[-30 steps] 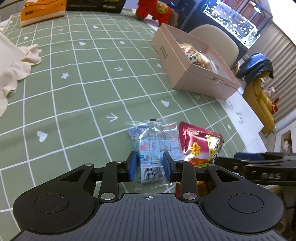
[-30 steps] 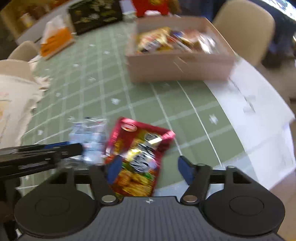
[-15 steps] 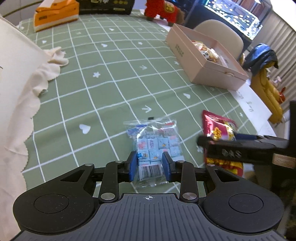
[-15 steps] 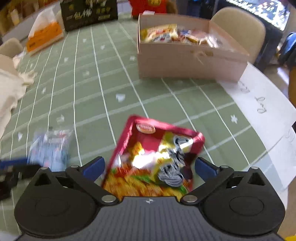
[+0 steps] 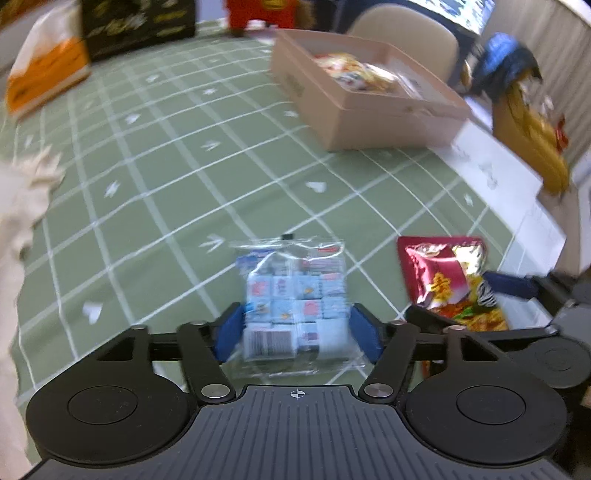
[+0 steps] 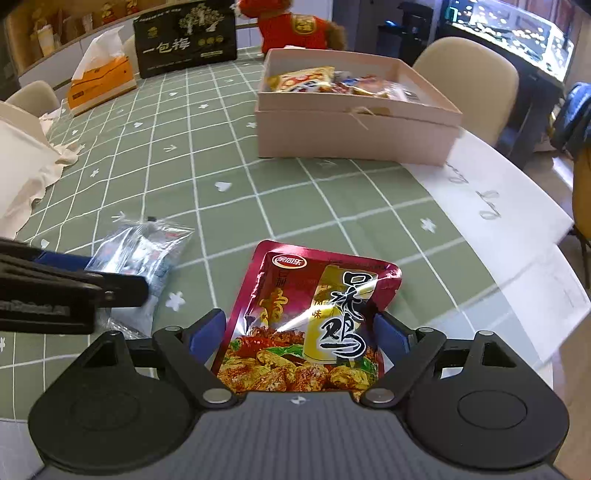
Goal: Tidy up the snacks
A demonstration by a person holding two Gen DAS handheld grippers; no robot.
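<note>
Straddling the clear bag of little blue candies (image 5: 295,295), the left gripper (image 5: 297,332) has its jaws swinging apart right now, with the bag lying between the blue pads on the green checked tablecloth (image 5: 166,166); the left view is pretty blurry, so I can't make out any contact, but the pads look to sit just off the bag's sides. Over on the right, the right gripper (image 6: 301,332) has its jaws coming together around the red foil snack pouch (image 6: 310,317), which lies flat between the pads; the right pad looks about at the pouch's edge and the left one a touch off it, so not a real squeeze as far as I can see. The two snacks lie near each other at the close end of the table. Further out is the pink cardboard box (image 6: 351,129) with other snack packs inside, and beyond that an orange tissue box (image 6: 99,85), a black gift box (image 6: 184,40) and a red plush toy (image 6: 291,26).
</note>
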